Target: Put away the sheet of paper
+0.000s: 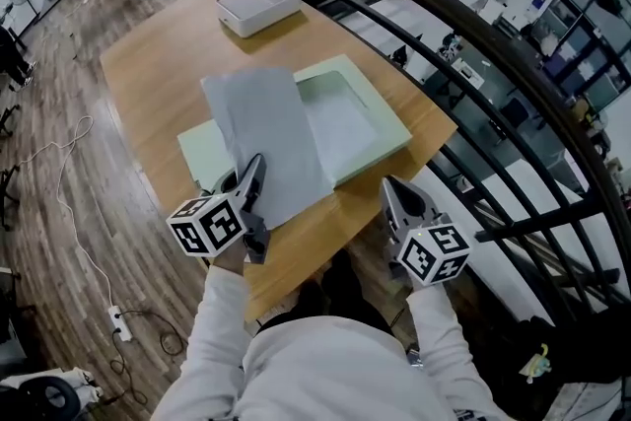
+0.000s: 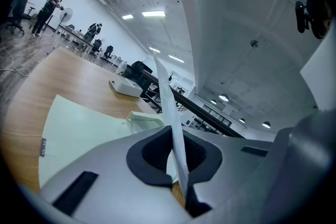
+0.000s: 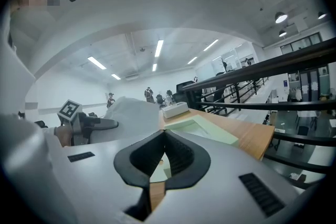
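Left gripper (image 1: pixel 254 165) is clamped on the near edge of the paper (image 1: pixel 266 128). That edge is raised off the table (image 1: pixel 148 54), and the sheet lies over the left part of the open green box (image 1: pixel 370 118). Right gripper (image 1: pixel 394 187) sits at the table's near edge, its jaws together with nothing between them.

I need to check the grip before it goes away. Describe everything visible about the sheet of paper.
The sheet of paper is thin, plain and pale grey-white, with no print showing. The left gripper has its jaws shut on the sheet's near edge, holding it raised and slightly bowed over the left part of the open pale green tray on the wooden table. Nothing else grips it.
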Motion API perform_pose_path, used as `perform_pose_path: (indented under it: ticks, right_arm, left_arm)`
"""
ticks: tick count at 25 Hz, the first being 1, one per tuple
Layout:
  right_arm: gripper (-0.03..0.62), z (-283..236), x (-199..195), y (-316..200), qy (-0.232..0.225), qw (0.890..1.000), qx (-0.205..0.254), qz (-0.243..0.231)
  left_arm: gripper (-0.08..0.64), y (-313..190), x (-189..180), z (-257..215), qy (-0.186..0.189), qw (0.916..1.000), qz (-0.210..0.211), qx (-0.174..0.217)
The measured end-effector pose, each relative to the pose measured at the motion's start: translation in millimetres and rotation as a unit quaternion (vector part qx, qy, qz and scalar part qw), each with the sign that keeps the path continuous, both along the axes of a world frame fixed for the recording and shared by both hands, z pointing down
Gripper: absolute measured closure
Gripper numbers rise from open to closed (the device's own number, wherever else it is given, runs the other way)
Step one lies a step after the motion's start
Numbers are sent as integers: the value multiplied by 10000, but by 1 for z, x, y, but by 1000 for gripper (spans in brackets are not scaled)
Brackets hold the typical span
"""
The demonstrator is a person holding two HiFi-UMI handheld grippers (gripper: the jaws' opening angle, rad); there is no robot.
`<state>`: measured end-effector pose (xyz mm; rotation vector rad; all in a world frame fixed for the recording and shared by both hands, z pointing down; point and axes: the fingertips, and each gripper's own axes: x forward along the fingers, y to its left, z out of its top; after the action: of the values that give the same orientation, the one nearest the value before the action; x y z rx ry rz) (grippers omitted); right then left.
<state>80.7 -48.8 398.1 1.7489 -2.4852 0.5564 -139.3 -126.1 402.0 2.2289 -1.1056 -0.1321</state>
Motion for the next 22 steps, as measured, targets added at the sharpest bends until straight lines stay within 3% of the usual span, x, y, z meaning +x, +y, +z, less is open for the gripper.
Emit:
perform_pose_path:
  ticks: [14,22]
  right_arm:
    - [565,11,21,-70,-69,9980,-166,-601]
    - [565,22,41,-97,-145,9967,-284,-741]
  left_arm:
    - [543,-60,23,1,-134,9990,-406,122]
    - [543,-87,51,13,-144,9991,-391,121]
